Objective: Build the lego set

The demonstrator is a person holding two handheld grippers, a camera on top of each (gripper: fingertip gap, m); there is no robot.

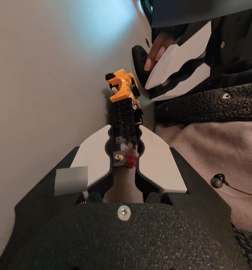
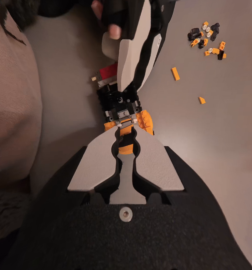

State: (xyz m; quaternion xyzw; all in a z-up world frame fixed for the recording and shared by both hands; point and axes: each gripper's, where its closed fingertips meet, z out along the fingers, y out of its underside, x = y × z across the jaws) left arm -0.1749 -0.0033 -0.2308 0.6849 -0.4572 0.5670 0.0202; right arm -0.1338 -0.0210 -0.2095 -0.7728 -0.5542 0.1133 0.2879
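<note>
A lego model (image 1: 125, 116) with a black body, an orange end and a grey and red end is held between both grippers over the pale table (image 1: 49, 73). My left gripper (image 1: 125, 127) is shut on its black body near the grey and red end. In the right wrist view the model (image 2: 119, 102) points away from me. My right gripper (image 2: 125, 127) stands narrow around the orange end, which shows between the fingers. The left gripper (image 2: 129, 89) comes in from the top there. The right gripper (image 1: 148, 93) shows at the upper right of the left wrist view.
A pile of loose orange, black and white pieces (image 2: 207, 38) lies on the table at the far right. An orange plate (image 2: 175, 73) and an orange wedge (image 2: 201, 100) lie nearer. A person's hand (image 1: 156, 54) and beige clothing (image 1: 210, 153) are at the right.
</note>
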